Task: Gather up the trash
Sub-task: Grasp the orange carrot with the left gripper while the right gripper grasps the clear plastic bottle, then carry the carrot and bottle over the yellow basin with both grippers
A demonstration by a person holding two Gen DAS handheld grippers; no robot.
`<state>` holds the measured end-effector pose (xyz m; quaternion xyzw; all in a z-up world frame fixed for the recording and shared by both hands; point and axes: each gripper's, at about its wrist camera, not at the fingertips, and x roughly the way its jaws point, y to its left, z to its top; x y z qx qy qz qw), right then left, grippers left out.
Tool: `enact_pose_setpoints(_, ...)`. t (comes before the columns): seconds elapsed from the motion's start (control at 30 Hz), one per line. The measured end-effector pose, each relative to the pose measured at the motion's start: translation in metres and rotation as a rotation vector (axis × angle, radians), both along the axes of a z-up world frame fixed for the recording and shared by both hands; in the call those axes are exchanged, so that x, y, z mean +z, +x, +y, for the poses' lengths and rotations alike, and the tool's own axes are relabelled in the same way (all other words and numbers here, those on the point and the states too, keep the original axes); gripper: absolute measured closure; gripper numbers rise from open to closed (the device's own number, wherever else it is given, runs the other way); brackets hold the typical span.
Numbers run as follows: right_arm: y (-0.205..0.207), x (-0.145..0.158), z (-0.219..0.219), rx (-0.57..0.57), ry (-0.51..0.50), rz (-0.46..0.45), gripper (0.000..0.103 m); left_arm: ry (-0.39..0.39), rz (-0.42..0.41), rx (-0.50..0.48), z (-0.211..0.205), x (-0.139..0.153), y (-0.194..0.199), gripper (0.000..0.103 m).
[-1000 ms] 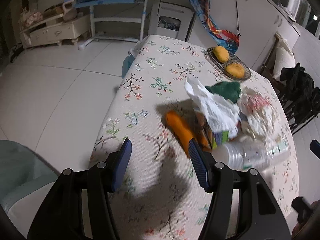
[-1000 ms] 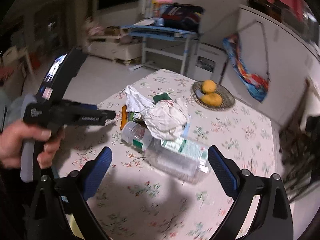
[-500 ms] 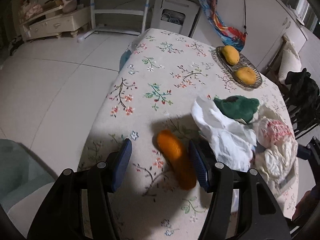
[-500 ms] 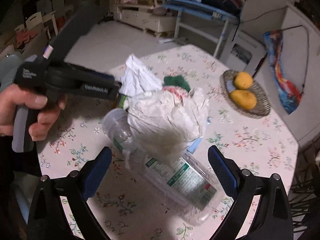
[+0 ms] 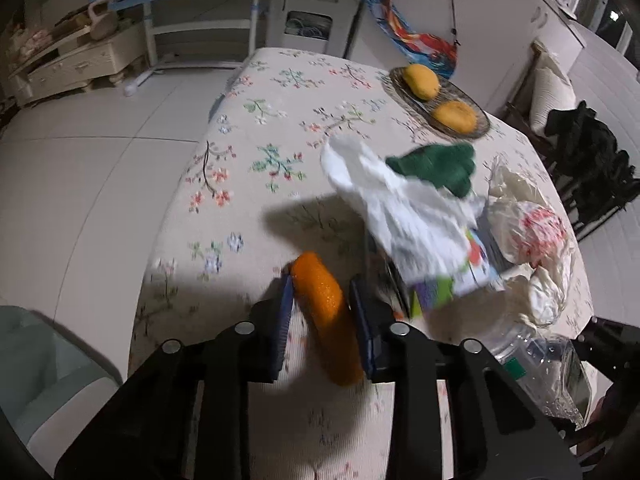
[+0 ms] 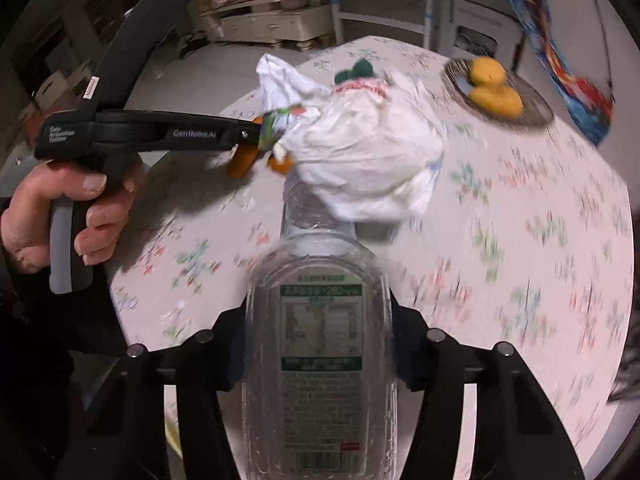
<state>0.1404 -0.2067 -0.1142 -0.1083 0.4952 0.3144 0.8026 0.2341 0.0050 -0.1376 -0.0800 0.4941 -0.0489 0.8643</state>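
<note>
flowery tablecloth (image 5: 256, 128), trash heaped mid-table. left gripper (image 5: 324, 312) is closing, pads right against the orange peel (image 5: 326, 320). right gripper (image 6: 316, 360) is closing around the clear bottle (image 6: 320, 352). slick plastic could squirt out and drag the white bag (image 6: 368, 152) resting on its neck.
</note>
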Motion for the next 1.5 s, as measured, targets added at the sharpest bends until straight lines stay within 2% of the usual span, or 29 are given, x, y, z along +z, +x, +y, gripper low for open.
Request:
enact_pose_setpoints(0.03,-0.007,0.001,-0.003,-0.02,0.0,0.002,0.047,-0.007,0.006,-0.009,0.001,0.0,-0.004,0.086)
enact_pose_setpoints(0.33,-0.038,0.01,-0.025,-0.165,0.075,0.03,0.047,-0.023,0.029,-0.092,0.001,0.003,-0.058,0.087)
enact_pose_setpoints(0.5,-0.046,0.006,-0.023,-0.184,0.074,0.035,0.047,0.048,0.015,-0.144,-0.012,0.003,-0.085,0.087)
enact_pose_setpoints(0.67,-0.045,0.004,-0.028,-0.211,0.067,0.03,0.047,0.13,-0.009,-0.155,-0.022,0.004,-0.097,0.085)
enact_pose_setpoints(0.8,-0.048,0.002,-0.031,-0.23,0.066,0.026,0.047,0.14,-0.019,-0.149,-0.023,0.005,-0.103,0.083)
enact_pose_setpoints(0.9,-0.05,0.004,-0.031,-0.244,0.07,0.017,0.047,0.145,-0.031,-0.154,-0.024,0.006,-0.108,0.085)
enact_pose_setpoints(1.17,-0.06,0.011,-0.034,-0.27,0.22,0.035,0.048,0.182,-0.141,-0.171,-0.035,0.026,-0.133,0.087)
enact_pose_setpoints(1.5,-0.093,0.012,-0.011,-0.24,0.314,0.032,0.048,0.173,-0.205,-0.174,-0.038,0.04,-0.163,0.087)
